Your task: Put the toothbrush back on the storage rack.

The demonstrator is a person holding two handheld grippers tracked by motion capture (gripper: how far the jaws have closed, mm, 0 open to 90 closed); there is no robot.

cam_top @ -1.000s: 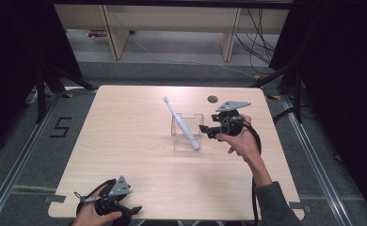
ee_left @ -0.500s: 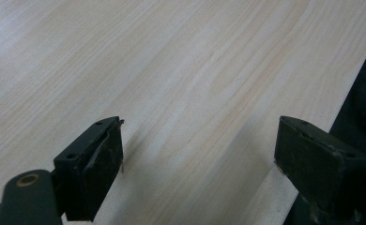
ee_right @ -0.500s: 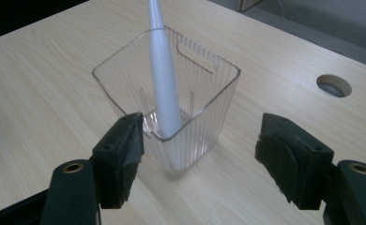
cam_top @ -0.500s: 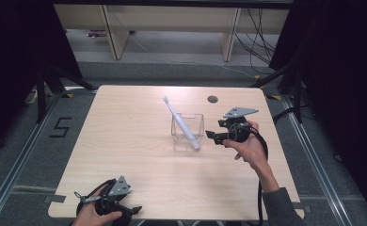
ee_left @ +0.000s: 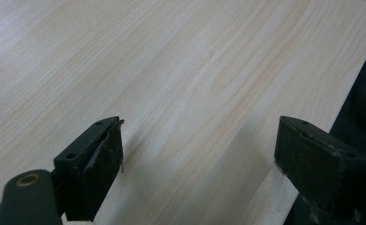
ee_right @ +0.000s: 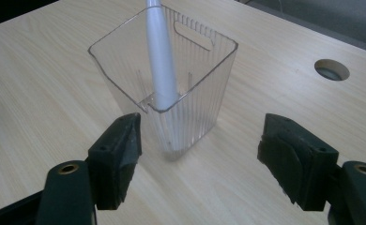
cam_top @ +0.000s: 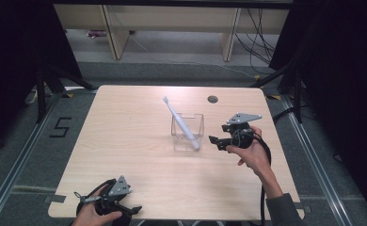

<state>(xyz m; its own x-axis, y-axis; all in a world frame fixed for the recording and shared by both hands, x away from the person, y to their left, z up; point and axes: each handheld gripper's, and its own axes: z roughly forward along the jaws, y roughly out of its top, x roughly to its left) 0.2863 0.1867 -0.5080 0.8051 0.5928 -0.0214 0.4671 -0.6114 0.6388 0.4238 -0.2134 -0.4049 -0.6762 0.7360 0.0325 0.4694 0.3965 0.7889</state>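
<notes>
Beside the cup, the right gripper has backed off, jaws spread, leaving the toothbrush leaning far-left.

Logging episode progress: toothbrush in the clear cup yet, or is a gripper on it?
Done: the toothbrush stands tilted inside the clear cup, handle end at the bottom, leaning on the rim. In hand: nothing; the right gripper sits open just beside the cup, fingers clear of it. The left gripper is open over bare table at the near edge. Left: apparently only parking the right gripper.

Clear ribbed plastic cup; matt pale wood-grain table
</notes>
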